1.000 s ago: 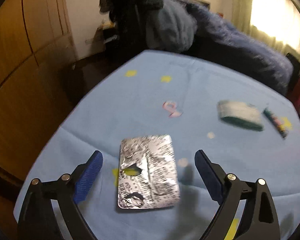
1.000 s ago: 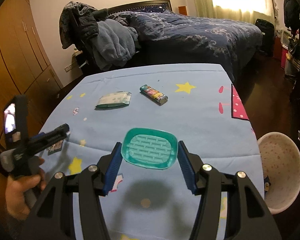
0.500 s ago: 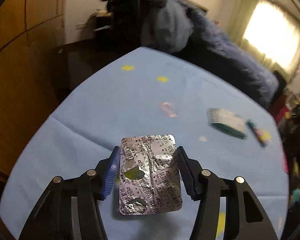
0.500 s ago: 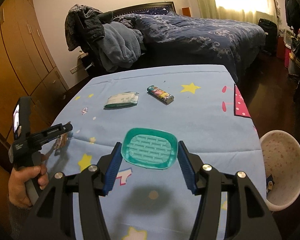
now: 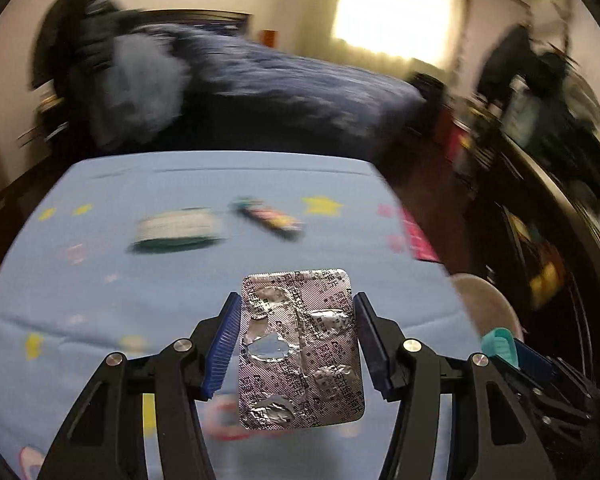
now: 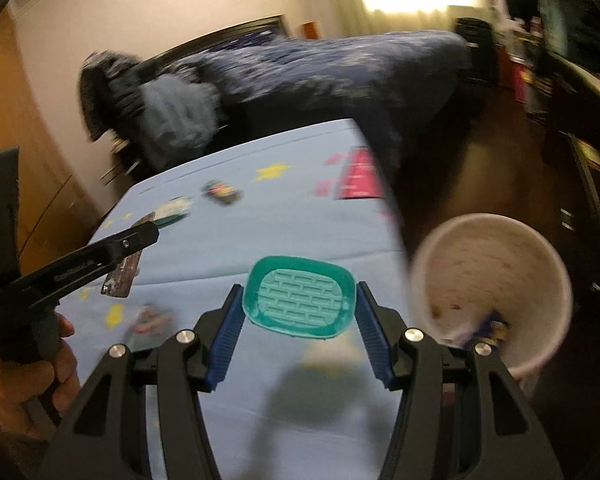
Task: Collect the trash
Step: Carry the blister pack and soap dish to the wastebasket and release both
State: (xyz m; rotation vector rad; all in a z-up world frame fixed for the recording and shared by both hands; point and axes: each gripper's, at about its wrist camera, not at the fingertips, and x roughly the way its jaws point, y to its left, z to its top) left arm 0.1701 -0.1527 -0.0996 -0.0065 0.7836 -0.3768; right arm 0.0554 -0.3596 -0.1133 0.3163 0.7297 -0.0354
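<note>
My left gripper (image 5: 296, 316) is shut on a used silver blister pack (image 5: 300, 354), held clear of the blue tablecloth (image 5: 100, 300). My right gripper (image 6: 300, 304) is shut on a teal plastic soap-dish lid (image 6: 300, 296) above the table's right edge. The white trash bin (image 6: 496, 284) stands on the floor just right of that lid, with some scraps inside. The right wrist view also shows the left gripper (image 6: 140, 240) with the blister pack (image 6: 122, 274) at the left, held by a hand (image 6: 28, 384). The bin's rim (image 5: 488, 300) shows at the right in the left wrist view.
A white-and-green tissue packet (image 5: 176, 230) and a colourful lighter (image 5: 268, 218) lie on the far part of the tablecloth. A bed with a dark blue quilt (image 5: 280, 92) stands behind the table. Dark furniture (image 5: 540, 220) lines the right side past the bin.
My left gripper closed on the blister pack, lifted it off the cloth and swung right toward the bin. The right gripper carried the teal lid right, closer to the bin.
</note>
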